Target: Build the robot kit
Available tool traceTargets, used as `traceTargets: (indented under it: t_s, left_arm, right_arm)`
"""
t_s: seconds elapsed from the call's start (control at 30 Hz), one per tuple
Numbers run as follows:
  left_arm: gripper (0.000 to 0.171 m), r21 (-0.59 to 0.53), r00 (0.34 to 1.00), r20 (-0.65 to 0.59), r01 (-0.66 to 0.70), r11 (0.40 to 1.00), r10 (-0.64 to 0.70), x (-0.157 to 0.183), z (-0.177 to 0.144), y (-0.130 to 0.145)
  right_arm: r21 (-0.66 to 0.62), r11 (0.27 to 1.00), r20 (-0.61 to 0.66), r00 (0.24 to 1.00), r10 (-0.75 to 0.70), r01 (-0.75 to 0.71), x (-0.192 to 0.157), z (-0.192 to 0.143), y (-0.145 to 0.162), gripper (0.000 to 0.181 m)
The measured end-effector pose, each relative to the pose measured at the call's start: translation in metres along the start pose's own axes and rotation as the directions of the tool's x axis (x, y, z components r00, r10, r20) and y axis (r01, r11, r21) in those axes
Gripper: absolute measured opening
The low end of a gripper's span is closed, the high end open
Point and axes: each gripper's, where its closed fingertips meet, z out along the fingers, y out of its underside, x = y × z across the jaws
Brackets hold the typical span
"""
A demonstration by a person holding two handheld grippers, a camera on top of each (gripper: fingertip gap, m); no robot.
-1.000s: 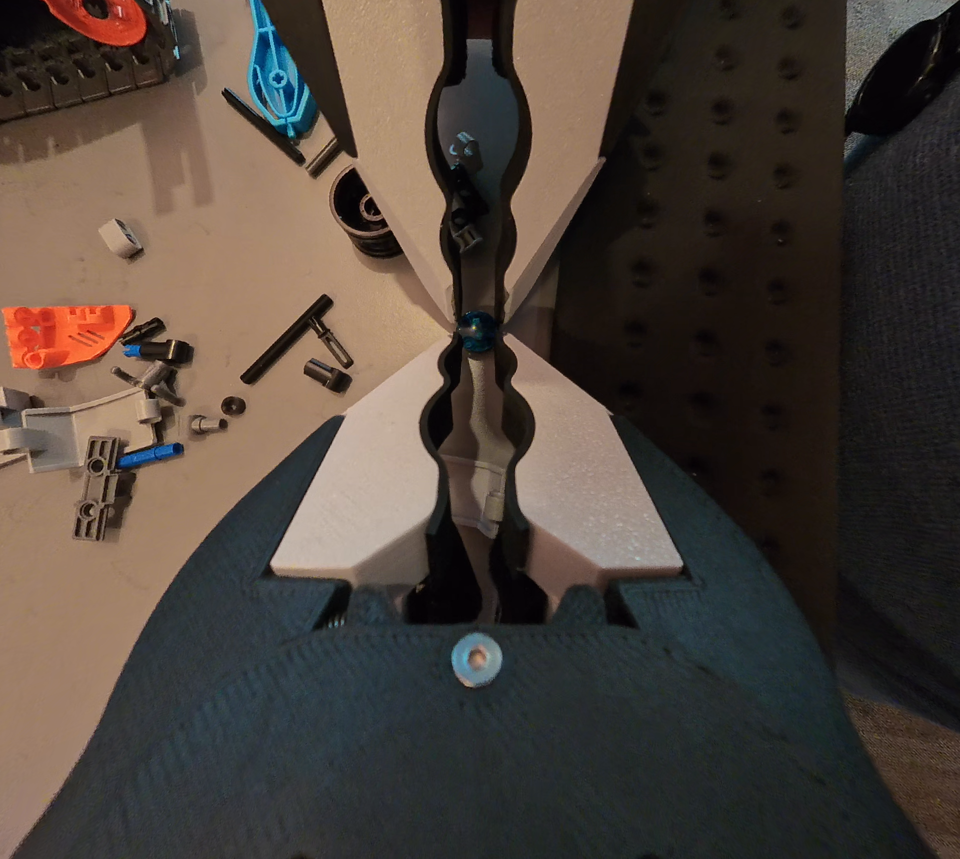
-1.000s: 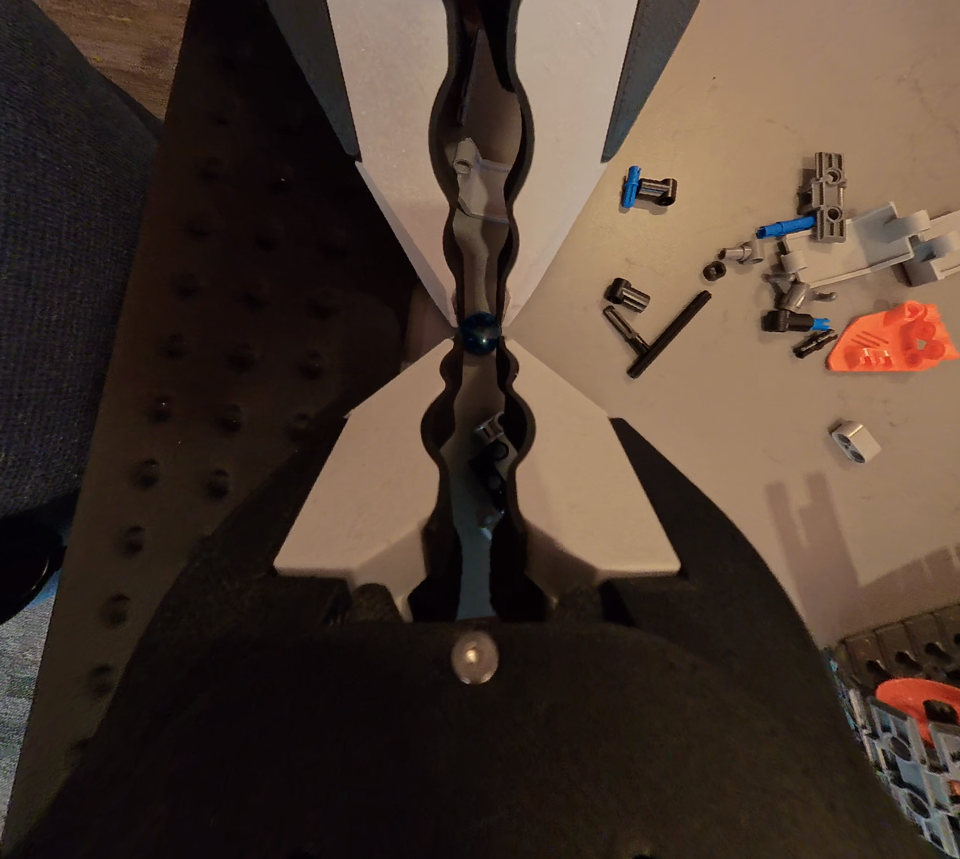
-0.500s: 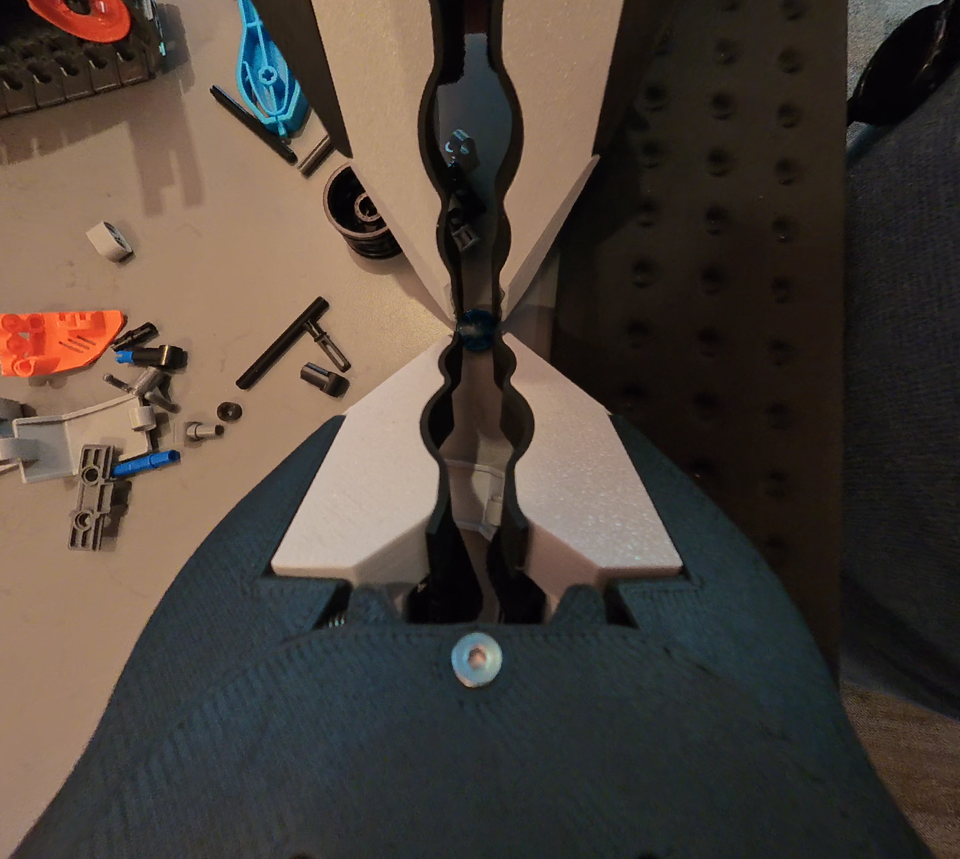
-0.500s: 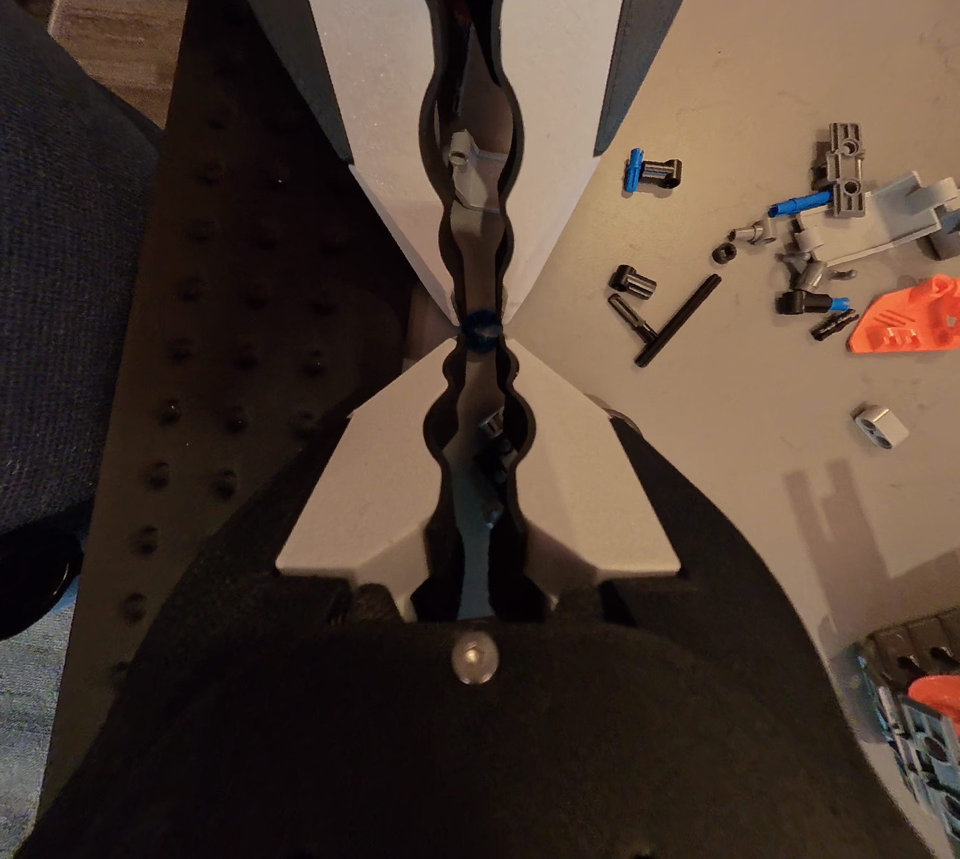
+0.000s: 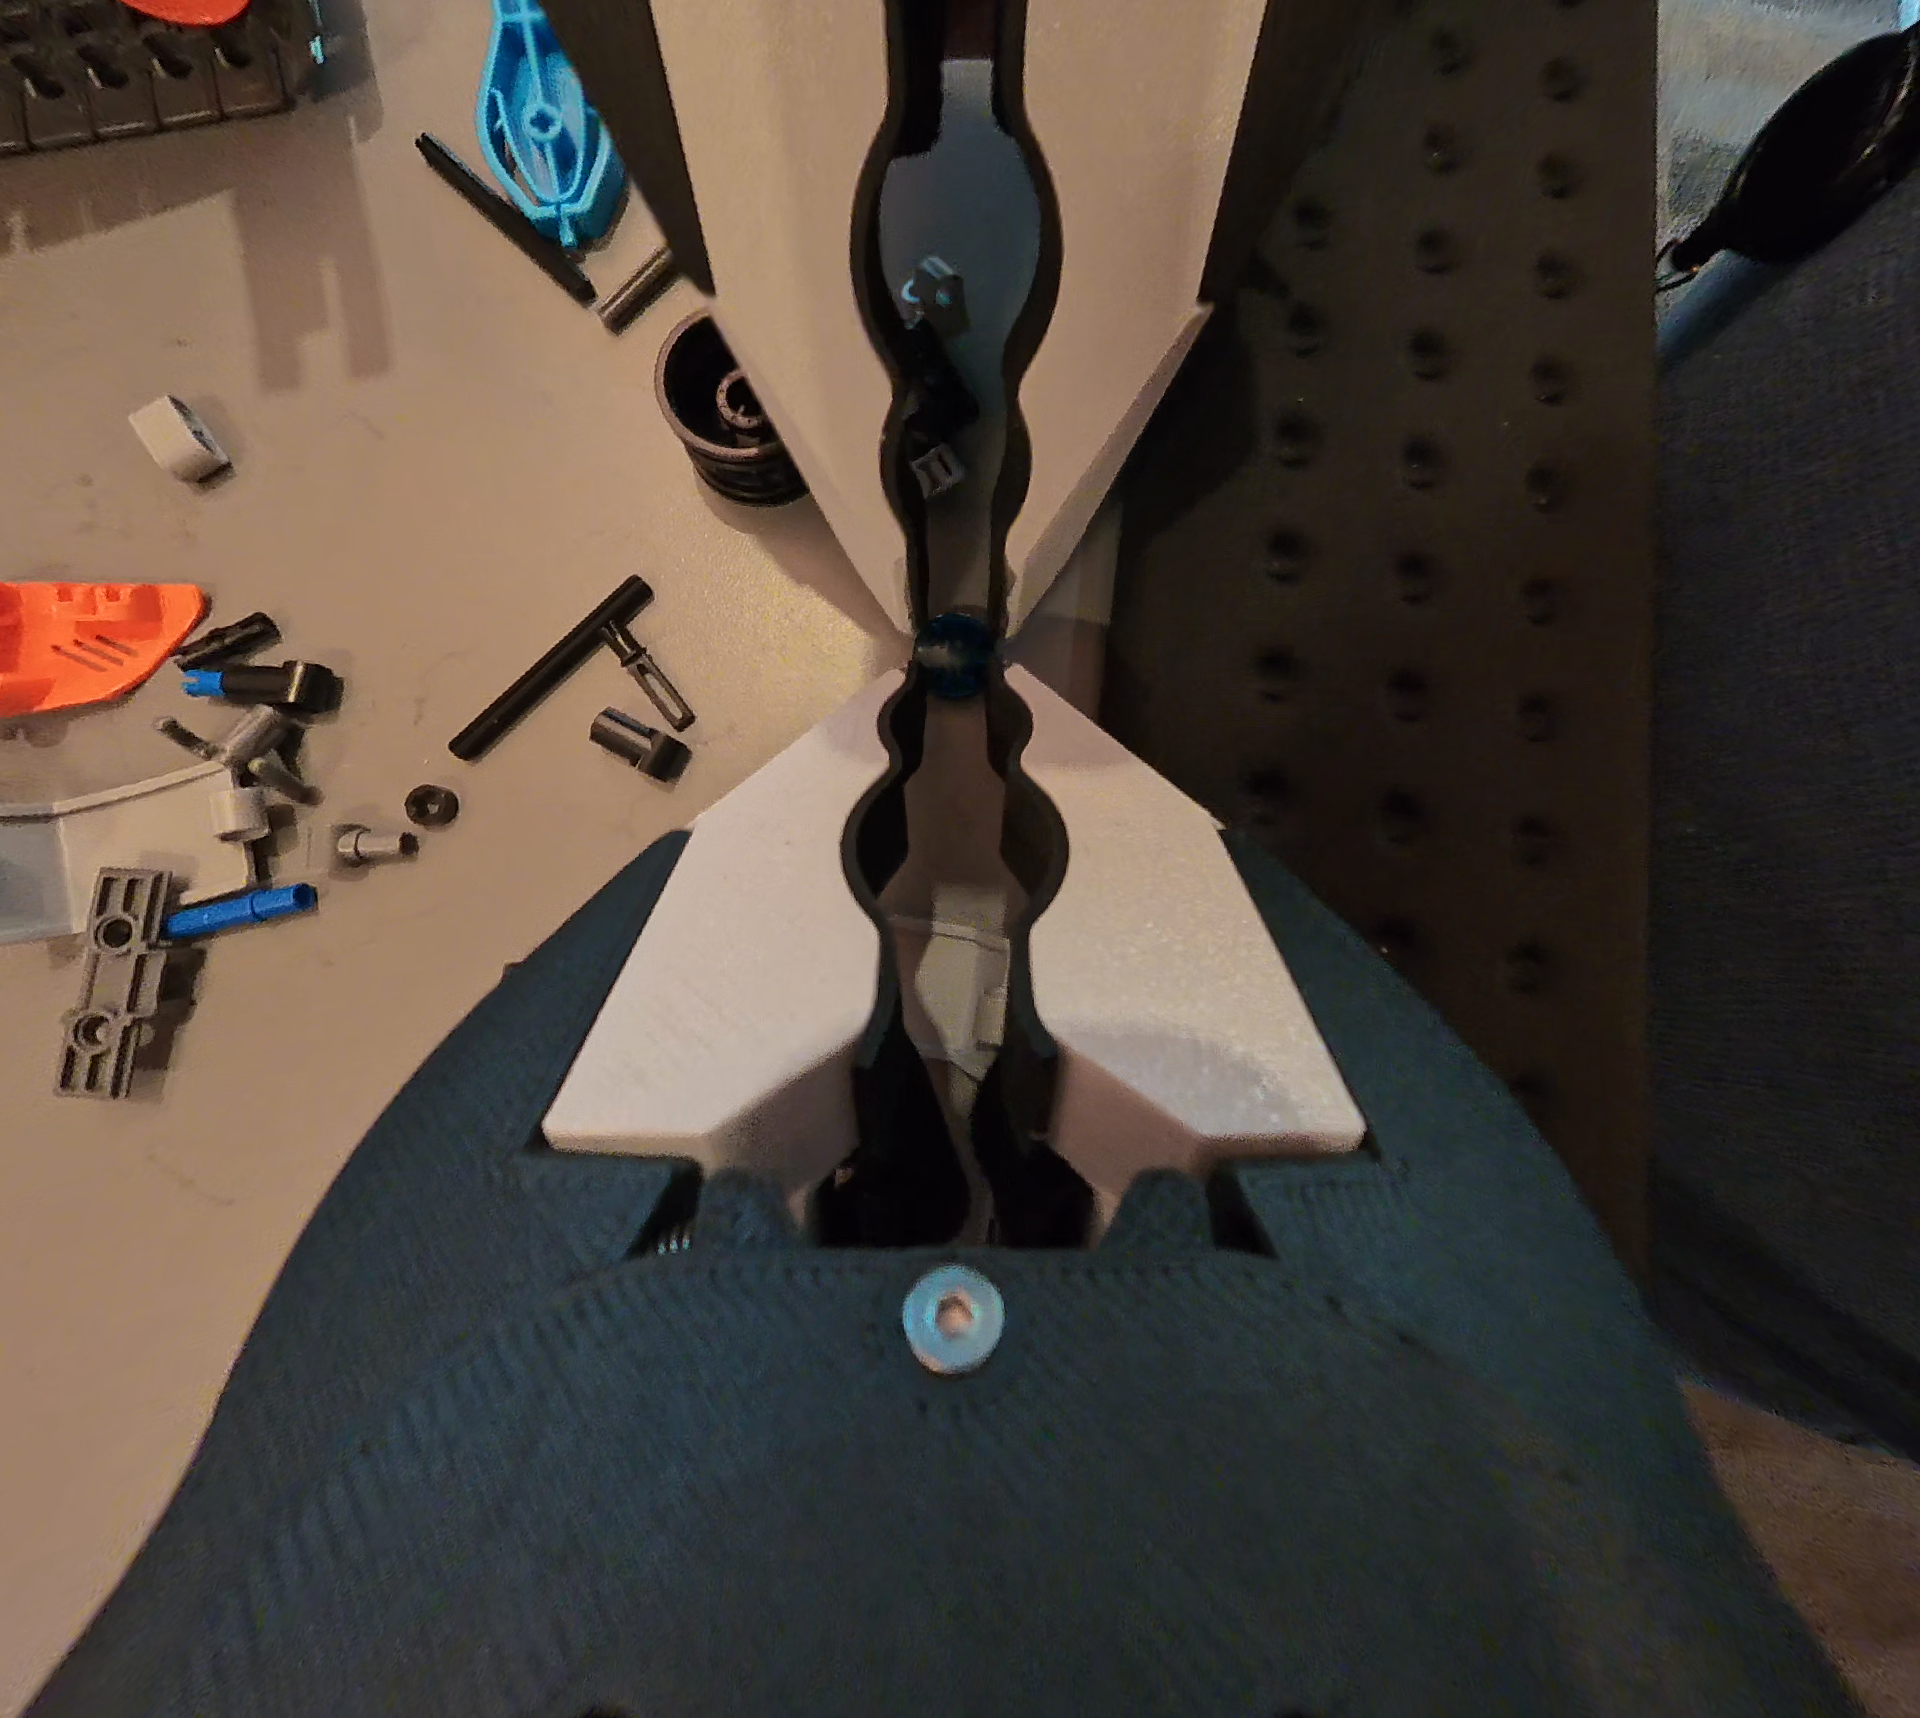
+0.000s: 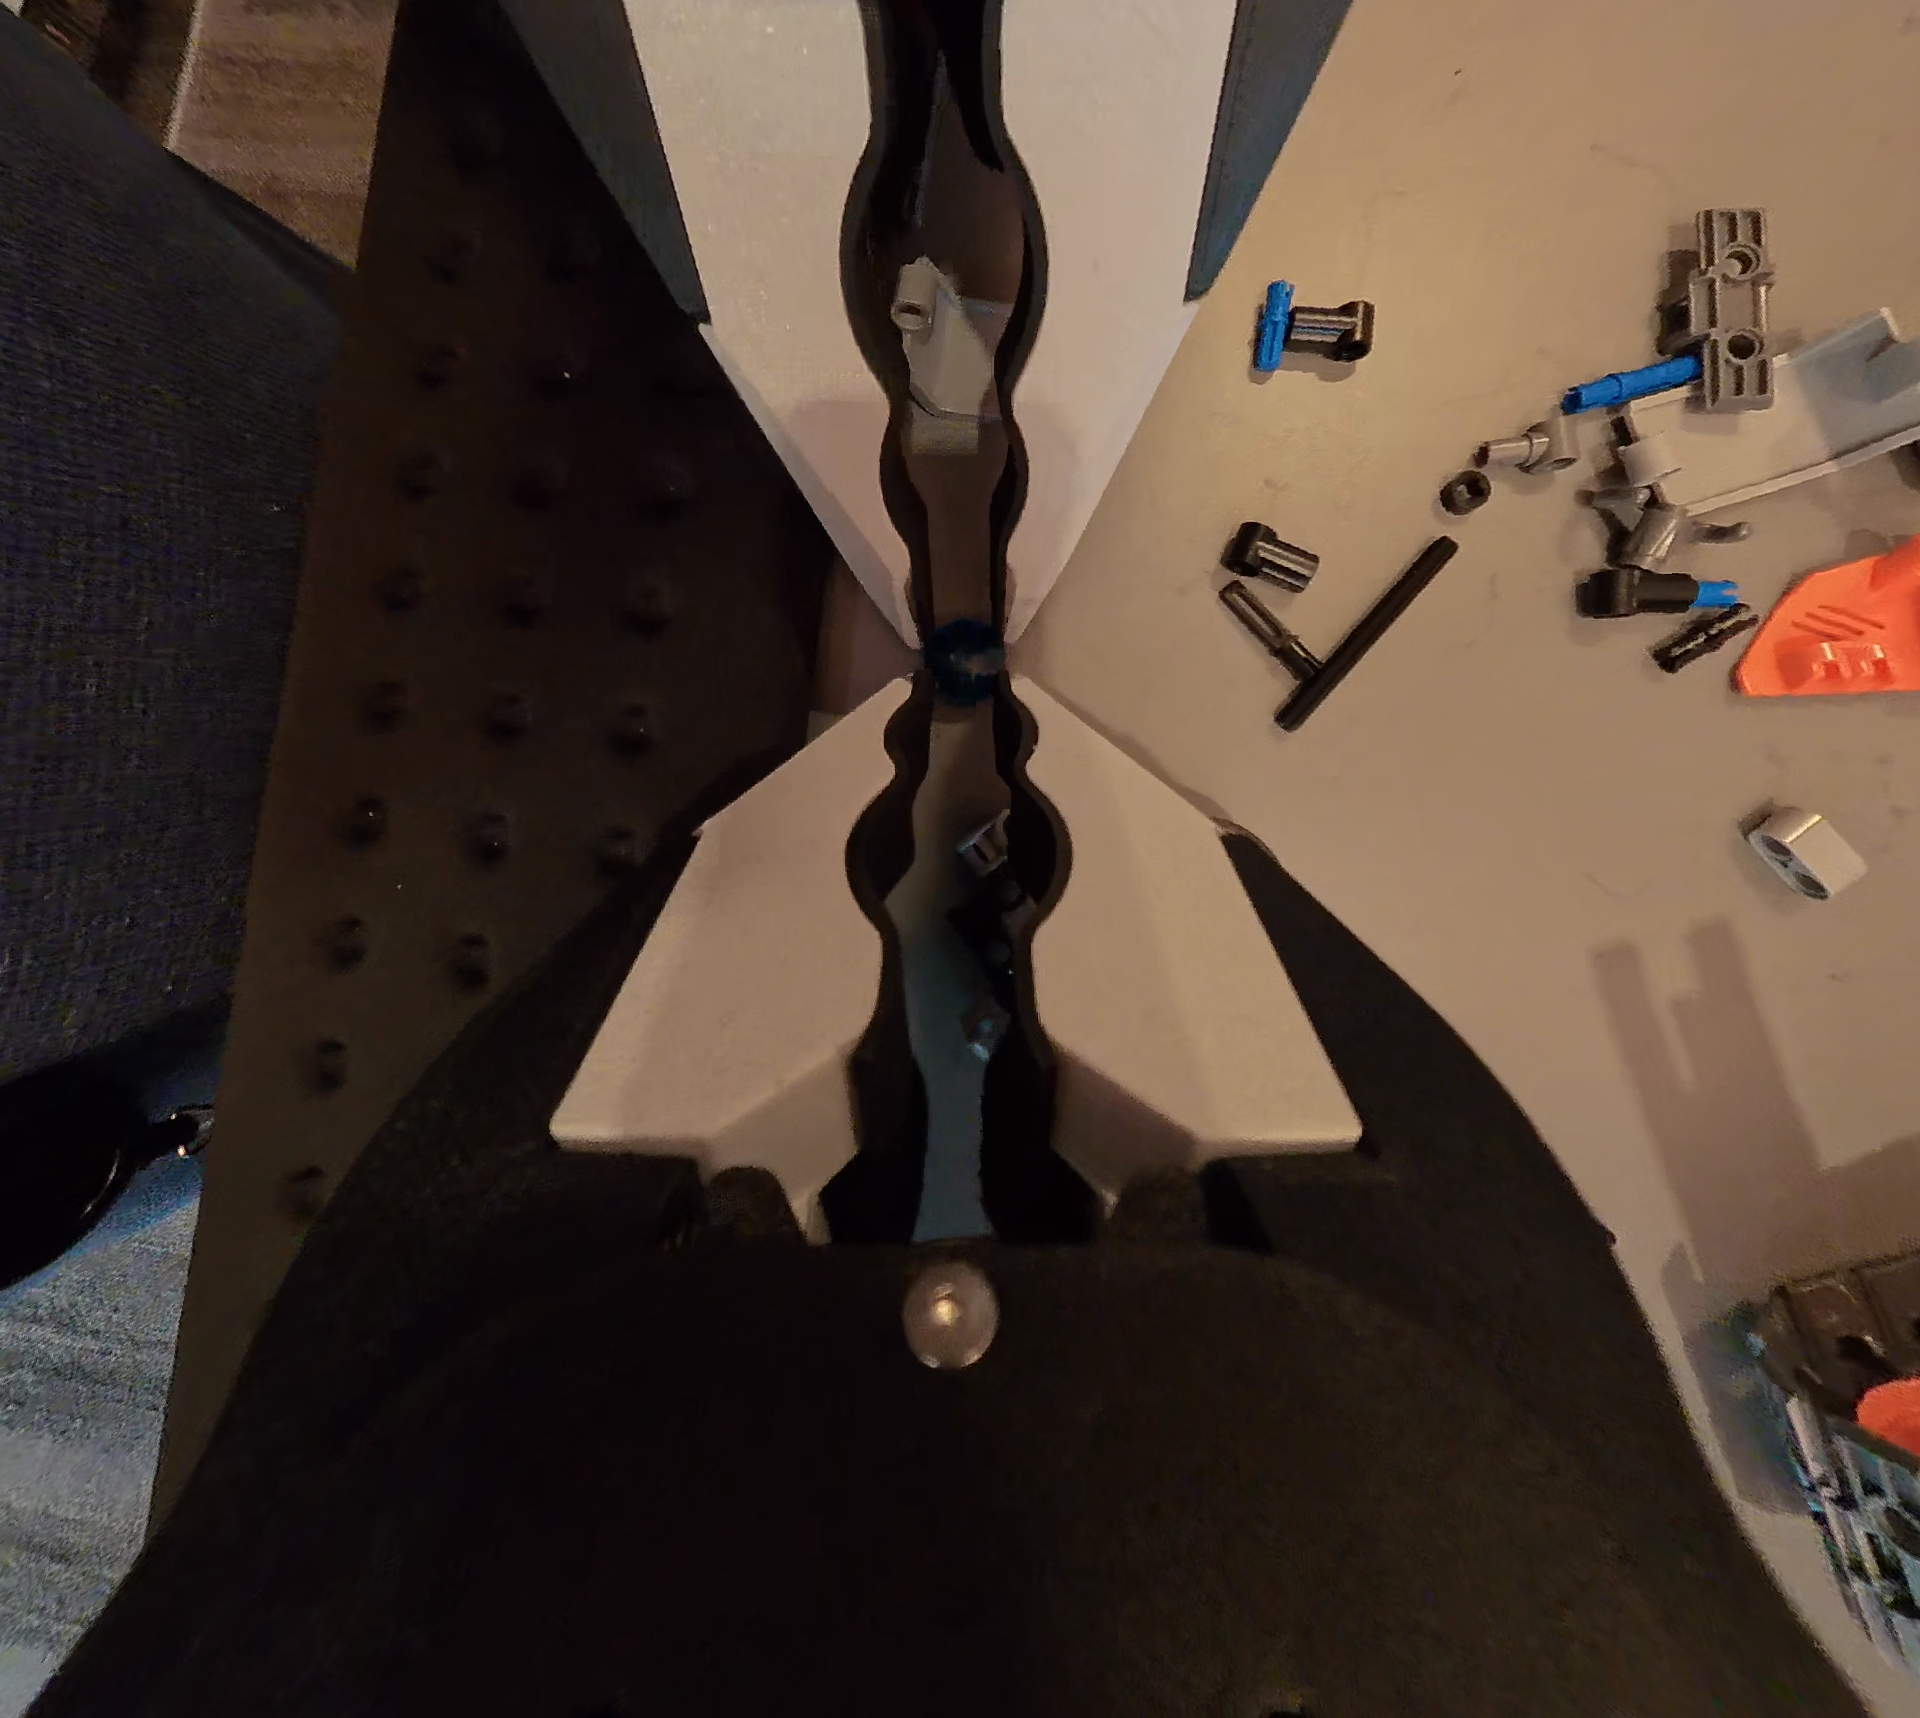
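Left wrist view: we record the left hand-held gripper (image 5: 954, 681) and right hand-held gripper (image 6: 958, 686) meeting tip to tip above the desk (image 5: 436, 525) edge, each closed on the same small blue bead (image 5: 953, 652), possibly a toy bushing. Nearby: black rod (image 5: 551, 667), black wheel (image 5: 727, 432), orange panel (image 5: 83, 645).

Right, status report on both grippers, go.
Left gripper and right gripper tip to tip, both shut on small round dark-blue plastic piece. Loose black axle rod lies on table beside.
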Motion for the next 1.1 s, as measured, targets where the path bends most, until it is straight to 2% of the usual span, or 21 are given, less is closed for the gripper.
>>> traceTargets:
  t_s: [0.03,0.1,0.17,0.27,0.37,0.6,0.63,0.7,0.77,0.9,1.03,1.1]
  left_arm:
    - [0.009,-0.004,1.000,0.004,0.014,1.000,-0.014,-0.001,-0.001,0.000]
    - [0.022,-0.031,1.000,0.022,0.018,0.999,-0.018,-0.002,-0.001,0.002]
    - [0.022,-0.037,1.000,0.022,0.019,0.999,-0.018,0.000,0.000,0.001]
    - [0.032,-0.065,0.999,0.046,0.019,0.998,-0.016,-0.004,0.001,-0.001]
    - [0.028,-0.085,0.998,0.068,0.024,0.996,-0.018,-0.006,0.007,-0.003]
    - [0.033,-0.107,0.993,0.099,0.073,0.992,-0.062,-0.010,0.008,-0.004]
    - [0.031,-0.108,0.993,0.102,0.077,0.991,-0.066,-0.011,0.008,-0.004]
    - [0.013,-0.122,0.992,0.111,0.069,0.990,-0.055,-0.011,0.009,-0.004]
    - [0.014,-0.119,0.991,0.116,0.075,0.990,-0.061,-0.011,0.009,-0.005]
    - [0.013,-0.064,0.986,0.150,0.084,0.994,-0.074,-0.017,0.006,-0.010]
    - [0.013,0.105,0.982,0.158,0.083,0.991,-0.099,-0.025,-0.002,-0.043]
    - [0.014,0.130,0.982,0.163,0.075,0.989,-0.096,-0.030,-0.002,-0.054]
  right_arm:
    - [0.017,1.000,0.000,1.000,-0.002,0.002,-0.001,-0.003,-0.003,0.007]
    - [0.055,0.998,-0.001,1.000,-0.009,0.009,-0.003,-0.010,-0.008,0.014]
    - [0.077,0.997,-0.014,1.000,-0.012,0.013,-0.001,-0.018,-0.008,0.012]
    - [0.127,0.992,-0.039,0.999,0.007,-0.002,0.003,-0.034,-0.008,0.007]
    - [0.151,0.988,-0.046,0.999,0.022,-0.014,0.006,-0.040,-0.004,0.006]
    - [0.201,0.979,-0.070,0.997,0.039,-0.025,0.011,-0.055,0.003,0.004]
    - [0.210,0.977,-0.073,0.996,0.041,-0.025,0.011,-0.058,0.003,0.004]
    - [0.226,0.974,-0.083,0.995,0.047,-0.027,0.013,-0.063,0.004,0.004]
    - [0.238,0.971,-0.094,0.994,0.059,-0.035,0.016,-0.067,0.006,0.003]
    - [0.259,0.965,-0.119,0.990,0.078,-0.045,0.020,-0.075,0.010,0.002]
    - [0.266,0.962,-0.129,0.987,0.094,-0.057,0.022,-0.078,0.015,0.002]
    - [0.261,0.963,-0.135,0.986,0.096,-0.058,0.023,-0.078,0.017,0.002]
